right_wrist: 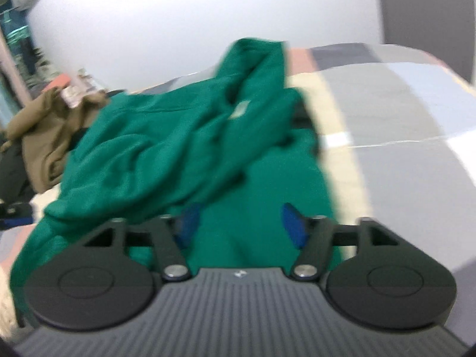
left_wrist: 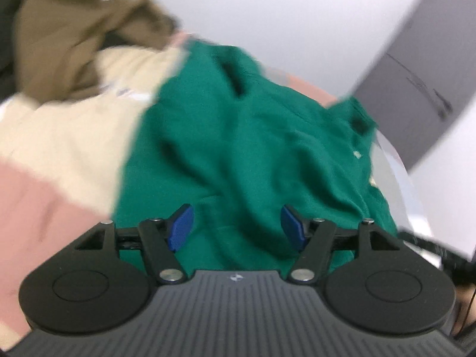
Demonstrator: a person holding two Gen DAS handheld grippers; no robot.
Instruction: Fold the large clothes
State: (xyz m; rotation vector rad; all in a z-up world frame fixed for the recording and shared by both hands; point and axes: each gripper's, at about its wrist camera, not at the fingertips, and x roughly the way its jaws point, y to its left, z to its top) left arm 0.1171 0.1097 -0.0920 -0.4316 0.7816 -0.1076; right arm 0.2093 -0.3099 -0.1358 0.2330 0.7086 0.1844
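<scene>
A large green garment (left_wrist: 238,136) lies crumpled on a bed with a patchwork cover. My left gripper (left_wrist: 238,227) is open, its blue pads wide apart just above the garment's near part, holding nothing. In the right wrist view the same green garment (right_wrist: 184,148) lies bunched, with a small white label near its collar. My right gripper (right_wrist: 241,226) is open over the garment's near edge; cloth lies beneath and between the pads, not pinched. Both views are blurred by motion.
An olive-brown garment (left_wrist: 77,47) is heaped at the far left of the bed, also in the right wrist view (right_wrist: 44,131). The bed cover (right_wrist: 401,113) has grey, cream and pink patches. A white wall and a grey door (left_wrist: 422,89) stand behind.
</scene>
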